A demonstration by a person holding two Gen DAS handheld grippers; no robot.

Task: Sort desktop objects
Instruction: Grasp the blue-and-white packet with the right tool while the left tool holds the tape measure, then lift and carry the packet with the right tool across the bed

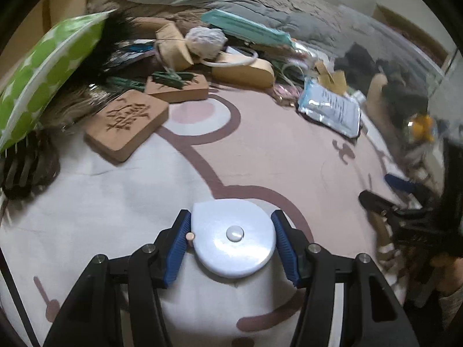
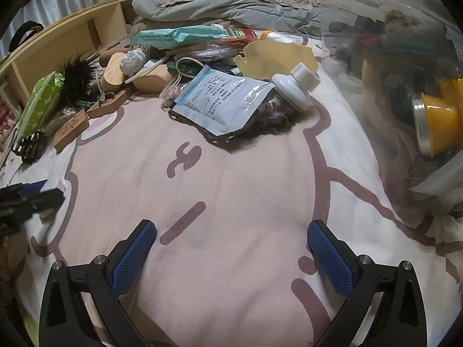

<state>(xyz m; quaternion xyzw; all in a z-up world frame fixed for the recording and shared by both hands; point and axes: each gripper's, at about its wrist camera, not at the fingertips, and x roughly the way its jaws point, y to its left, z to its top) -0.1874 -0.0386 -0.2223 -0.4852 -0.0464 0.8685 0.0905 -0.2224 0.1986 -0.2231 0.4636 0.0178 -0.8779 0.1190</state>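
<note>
Blue-padded left tongs point(image 1: 233, 238) pinch a round white tape measure point(image 1: 233, 237) by its sides, lifted clear for sorting. Right tongs point(image 2: 231, 248) hang spread and empty above the bed point(image 2: 231, 173), clutter crowding its far edge.

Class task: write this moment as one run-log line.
left gripper: jaws shut on white tape measure | right gripper: jaws open, empty

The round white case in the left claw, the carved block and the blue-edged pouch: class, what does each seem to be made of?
Round white case: smooth, slightly glossy, probably hard plastic; light glints off its centre button.
Carved block: matte tan, with characters cut into its face; it looks like wood or cork.
Blue-edged pouch: shiny, crinkled film, likely plastic or foil, with bright reflections and printed text.
</note>
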